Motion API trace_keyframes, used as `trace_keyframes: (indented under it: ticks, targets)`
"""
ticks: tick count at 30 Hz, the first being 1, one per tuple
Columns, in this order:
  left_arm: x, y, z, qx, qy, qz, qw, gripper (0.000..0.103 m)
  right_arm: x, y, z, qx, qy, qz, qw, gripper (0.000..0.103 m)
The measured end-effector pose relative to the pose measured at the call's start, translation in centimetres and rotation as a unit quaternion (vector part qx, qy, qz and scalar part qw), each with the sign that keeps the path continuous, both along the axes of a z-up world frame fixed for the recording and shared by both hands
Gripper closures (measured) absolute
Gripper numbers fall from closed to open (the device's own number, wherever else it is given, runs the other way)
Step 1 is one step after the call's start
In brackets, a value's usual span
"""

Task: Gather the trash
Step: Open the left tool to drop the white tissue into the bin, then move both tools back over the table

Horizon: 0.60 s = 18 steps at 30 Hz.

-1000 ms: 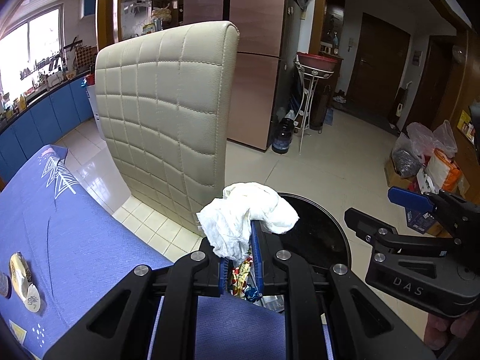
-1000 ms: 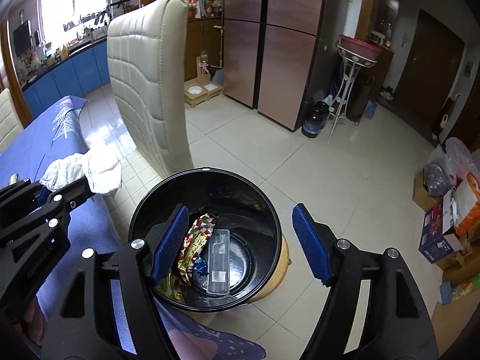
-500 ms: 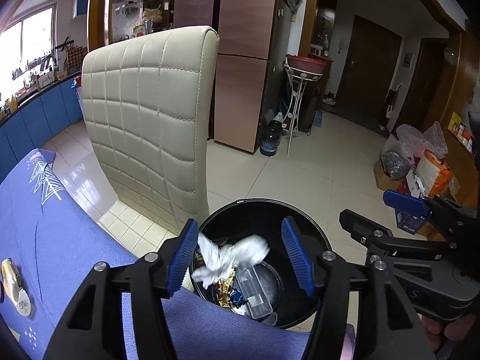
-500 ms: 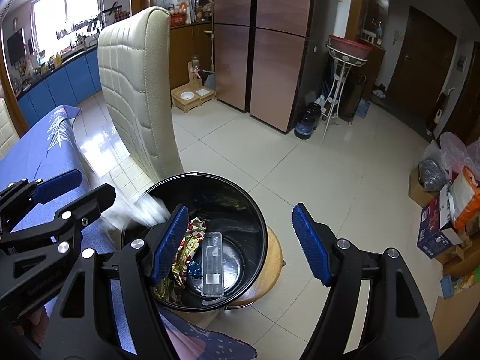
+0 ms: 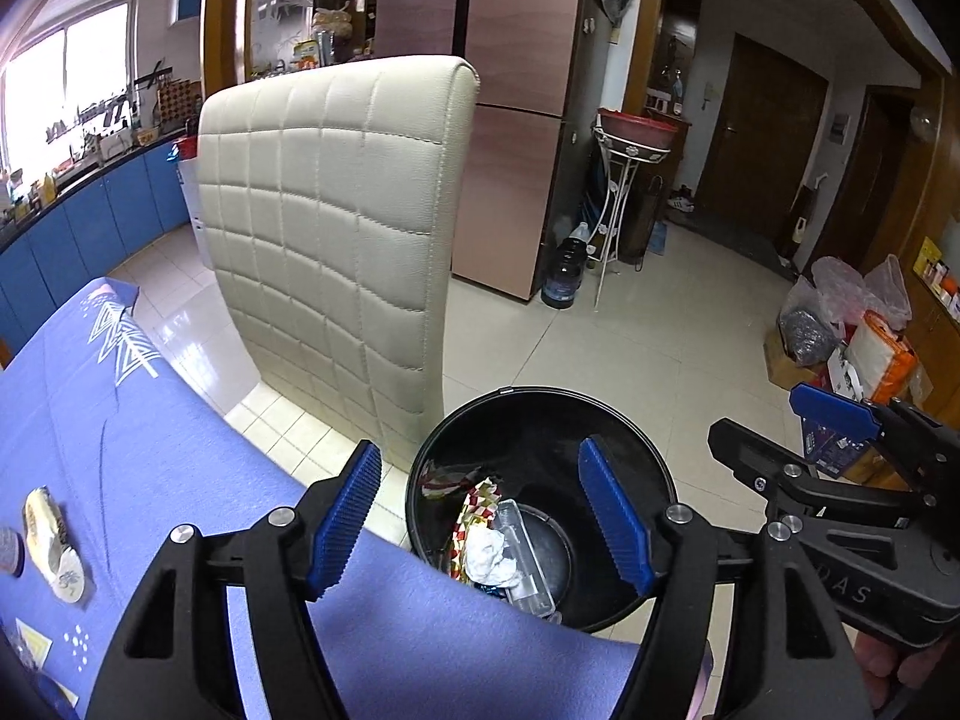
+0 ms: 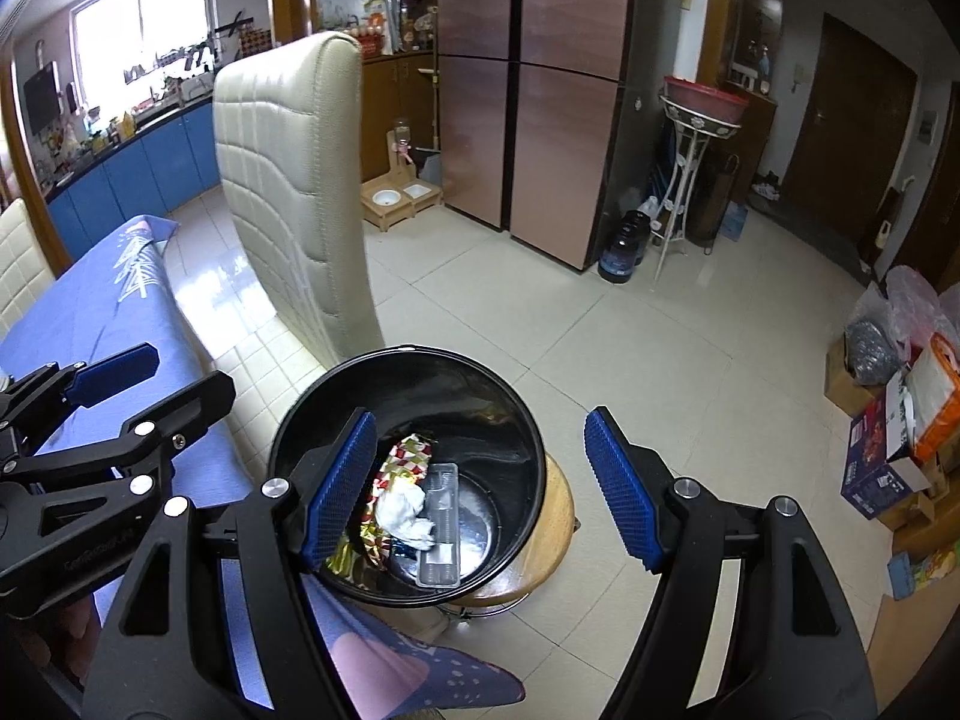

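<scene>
Both grippers are held over the black trash bin point(image 5: 636, 450), angled down toward it. On the left gripper point(image 5: 489, 516) the jaws are opening, the blue ribbed pads point(image 5: 345, 516) are spread wide, and nothing is seen between them. The right gripper point(image 6: 489, 492) is likewise seen with its pads well apart and nothing clamped; in the left wrist view it appears at the right edge, just beside the bin. The crumpled white tissue point(image 5: 491, 558) is found inside the bin, resting on the pile at its bottom; in the right wrist view it point(image 6: 405, 510) lies touching a clear plastic tray point(image 6: 441, 531) on one side and a shiny red-and-gold wrapper point(image 6: 405, 456) on the other. The bin is set on a round wooden stool point(image 6: 555, 516), just beside the edge of a table covered with a blue cloth point(image 5: 120, 450). Further trash is seen on that cloth at the far left of the left wrist view: a flattened pale wrapper point(image 5: 51, 540), with a dark round object point(image 5: 9, 552) just beside it at the frame edge, too cut off to be identified. A cream quilted chair back point(image 5: 336, 228) stands upright behind the bin, close to the table edge. Boxes and bags point(image 6: 900, 420) are piled on the tiled floor point(image 6: 660, 372) well apart from the bin, at the right.
</scene>
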<state>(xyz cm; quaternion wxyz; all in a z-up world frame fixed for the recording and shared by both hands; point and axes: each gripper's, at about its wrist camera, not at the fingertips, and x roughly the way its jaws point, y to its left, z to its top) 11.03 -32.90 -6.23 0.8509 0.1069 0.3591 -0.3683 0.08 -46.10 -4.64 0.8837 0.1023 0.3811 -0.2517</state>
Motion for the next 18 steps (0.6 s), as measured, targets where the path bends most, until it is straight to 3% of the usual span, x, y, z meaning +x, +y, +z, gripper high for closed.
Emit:
trace_keyframes:
  ticks: [11,18]
  targets:
    - [-1.0,5.9,2.0,-0.001,-0.015,0.074,0.9971,0.032,1.1,4.2,1.8,0.003,-0.015,0.071,0.997,0.030]
    - [-1.0,14.8,2.6,0.018,-0.026,0.190,0.9813,0.030,4.4,11.1,1.0,0.023,-0.008,0.171,0.985,0.030]
